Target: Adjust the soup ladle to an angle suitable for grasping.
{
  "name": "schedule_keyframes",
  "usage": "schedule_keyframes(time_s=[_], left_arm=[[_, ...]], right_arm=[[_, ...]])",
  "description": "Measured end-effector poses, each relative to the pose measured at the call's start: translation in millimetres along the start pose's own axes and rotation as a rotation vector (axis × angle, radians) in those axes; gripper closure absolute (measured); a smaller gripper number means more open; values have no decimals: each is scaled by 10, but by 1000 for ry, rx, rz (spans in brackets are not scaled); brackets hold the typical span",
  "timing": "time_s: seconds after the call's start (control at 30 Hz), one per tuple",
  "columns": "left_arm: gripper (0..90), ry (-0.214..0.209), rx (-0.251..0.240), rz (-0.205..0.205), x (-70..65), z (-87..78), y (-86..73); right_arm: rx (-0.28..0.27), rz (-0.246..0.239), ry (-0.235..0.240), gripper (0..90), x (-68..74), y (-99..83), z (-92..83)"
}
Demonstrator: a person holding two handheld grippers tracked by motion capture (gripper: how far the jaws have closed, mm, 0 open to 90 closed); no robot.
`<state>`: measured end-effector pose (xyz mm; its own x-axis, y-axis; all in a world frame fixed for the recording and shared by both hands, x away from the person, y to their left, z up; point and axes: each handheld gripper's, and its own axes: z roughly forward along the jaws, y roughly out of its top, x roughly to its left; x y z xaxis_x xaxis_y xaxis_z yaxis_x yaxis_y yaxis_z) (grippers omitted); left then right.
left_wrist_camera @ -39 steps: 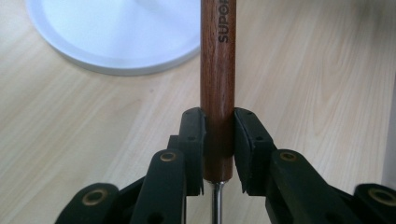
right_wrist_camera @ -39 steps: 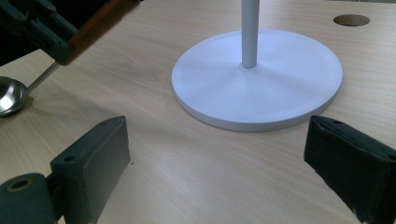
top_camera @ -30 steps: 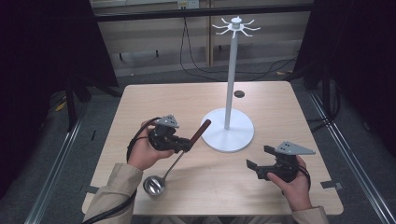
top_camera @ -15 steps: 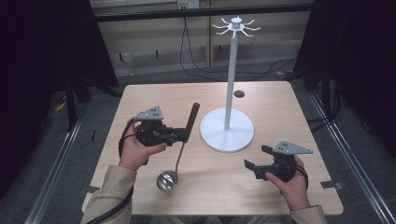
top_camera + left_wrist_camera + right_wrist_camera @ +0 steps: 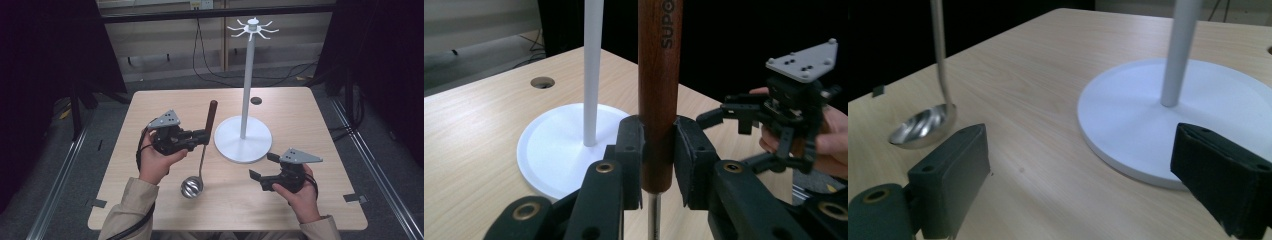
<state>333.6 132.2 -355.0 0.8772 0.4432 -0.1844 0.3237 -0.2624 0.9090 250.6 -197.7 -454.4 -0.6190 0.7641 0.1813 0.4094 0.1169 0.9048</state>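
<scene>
While the left gripper [image 5: 202, 137] sits left of the white round-based utensil stand [image 5: 243, 140], its jaws are pinched on the lower end of the dark-brown wooden handle of the steel ladle [image 5: 200, 160]. Handle points up, nearly vertical; thin metal shaft hangs below the jaws. Shiny round bowl hangs low over the light wooden table [image 5: 150, 107], left-front of the stand base; cannot tell if it touches. In the left gripper view the pads [image 5: 631, 150] press both sides of the handle, stand pole just behind it on the left. Small dark hole [image 5: 256, 100] in the tabletop sits behind the stand base, slightly right. Right gripper [image 5: 260, 167] is right-front of the stand base, near its edge but apart from it, held above the table, jaws spread wide, nothing between them. In the right gripper view the ladle bowl lies left of the stand base.
</scene>
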Motion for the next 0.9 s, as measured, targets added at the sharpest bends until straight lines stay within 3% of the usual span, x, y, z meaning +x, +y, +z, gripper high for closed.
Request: schedule_keyframes(time_s=[0.1, 0.27, 0.43, 0.73, 0.87, 0.9], left_arm=[[747, 19, 6, 9, -46, 50, 27], [747, 39, -27, -24, -97, 120, 57], [747, 59, -42, -10, -178, 182, 92], [747, 56, -87, -30, -310, 307, 104], [746, 50, -100, -33, -339, 324, 110], [746, 47, -112, -28, -356, 321, 112]], right_arm=[[-5, -16, 15, 113, 94, 43, 59], [-21, -14, 42, 166, 222, 85, 187], [-33, -11, 67, 235, 317, 105, 275], [-75, 47, 92, 472, 519, 161, 481], [-73, 34, 102, 514, 565, 163, 556], [-65, 27, 109, 569, 600, 163, 614]])
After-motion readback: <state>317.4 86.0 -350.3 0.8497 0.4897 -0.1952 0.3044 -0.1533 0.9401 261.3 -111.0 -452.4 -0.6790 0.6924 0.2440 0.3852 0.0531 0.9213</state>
